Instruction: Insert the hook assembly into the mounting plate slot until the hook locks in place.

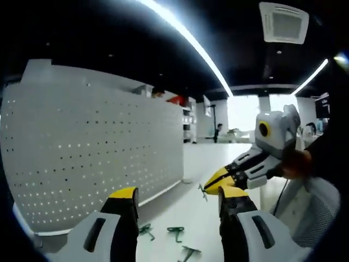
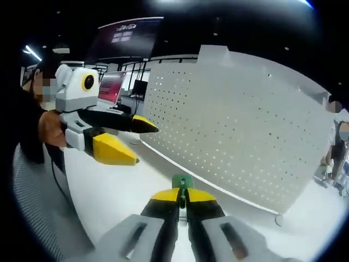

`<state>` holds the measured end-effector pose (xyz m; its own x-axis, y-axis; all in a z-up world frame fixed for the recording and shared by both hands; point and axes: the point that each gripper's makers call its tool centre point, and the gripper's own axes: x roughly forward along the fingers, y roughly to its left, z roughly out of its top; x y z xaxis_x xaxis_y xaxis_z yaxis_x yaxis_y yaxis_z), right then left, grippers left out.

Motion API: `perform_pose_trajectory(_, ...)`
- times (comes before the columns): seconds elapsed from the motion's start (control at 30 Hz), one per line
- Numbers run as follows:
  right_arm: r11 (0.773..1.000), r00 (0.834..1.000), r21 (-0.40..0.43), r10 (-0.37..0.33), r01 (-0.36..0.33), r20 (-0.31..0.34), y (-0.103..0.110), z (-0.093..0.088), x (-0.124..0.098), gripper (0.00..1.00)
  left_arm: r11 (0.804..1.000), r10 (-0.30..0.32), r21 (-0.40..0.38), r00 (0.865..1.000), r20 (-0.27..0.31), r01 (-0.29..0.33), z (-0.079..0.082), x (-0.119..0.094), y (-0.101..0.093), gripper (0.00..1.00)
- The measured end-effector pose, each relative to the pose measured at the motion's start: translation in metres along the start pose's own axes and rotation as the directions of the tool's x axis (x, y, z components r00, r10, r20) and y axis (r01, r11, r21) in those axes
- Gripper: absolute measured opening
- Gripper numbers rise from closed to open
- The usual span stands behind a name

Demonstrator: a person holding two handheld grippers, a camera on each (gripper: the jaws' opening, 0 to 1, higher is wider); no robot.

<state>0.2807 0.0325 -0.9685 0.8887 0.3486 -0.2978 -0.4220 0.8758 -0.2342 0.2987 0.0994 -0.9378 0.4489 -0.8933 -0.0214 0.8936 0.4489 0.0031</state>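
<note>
Below, three green hooks (image 1: 175, 233), one pegboard (image 1: 92, 158)

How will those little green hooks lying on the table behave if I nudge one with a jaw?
The green hooks look thin and small, so probably light and likely to skid on the smooth white table. Their bent shape suggests they'd spin, not roll. The right gripper pinches one without visible bending, so likely stiff.

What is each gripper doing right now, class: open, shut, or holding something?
Left gripper: open, holding nothing.
Right gripper: shut on a green hook, near the white pegboard.
</note>
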Motion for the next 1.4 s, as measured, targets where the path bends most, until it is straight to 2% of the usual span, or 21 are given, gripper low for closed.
perform_pose_trajectory(0.13,1.0,1.0,-0.005,-0.016,0.016,0.01,-0.005,0.007,-0.001,0.01,1.0,-0.001,-0.002,1.0,0.009,0.001,0.002,0.0,0.0,0.58)
perform_pose_trajectory(0.37,0.998,0.996,0.006,-0.064,0.063,0.068,-0.028,0.035,0.001,0.01,1.0,-0.012,0.008,1.0,0.005,0.012,0.001,0.0,-0.003,0.59)
perform_pose_trajectory(0.6,0.993,0.983,0.031,-0.118,0.115,0.137,-0.056,0.066,0.004,0.01,1.0,-0.021,0.012,1.0,0.004,0.021,0.0,0.001,-0.003,0.59)
perform_pose_trajectory(0.77,0.989,0.97,0.022,-0.15,0.148,0.193,-0.076,0.094,0.008,0.01,0.999,-0.027,0.016,1.0,0.001,0.027,0.0,0.001,-0.005,0.59)
perform_pose_trajectory(0.93,0.982,0.942,0.06,-0.19,0.181,0.276,-0.1,0.132,0.014,0.01,0.999,-0.027,0.019,1.0,0.003,0.027,0.0,0.001,-0.005,0.59)
perform_pose_trajectory(1.03,0.978,0.929,0.067,-0.207,0.196,0.306,-0.111,0.147,0.019,0.01,1.0,-0.022,0.017,1.0,0.006,0.022,0.001,0.0,-0.002,0.59)
perform_pose_trajectory(1.2,0.973,0.912,0.085,-0.229,0.213,0.34,-0.124,0.163,0.027,0.01,1.0,-0.011,0.011,1.0,0.012,0.011,0.001,-0.001,0.002,0.58)
perform_pose_trajectory(1.4,0.964,0.896,0.105,-0.265,0.244,0.357,-0.141,0.171,0.036,0.01,1.0,-0.008,0.004,1.0,0.006,0.008,-0.001,-0.002,0.004,0.58)
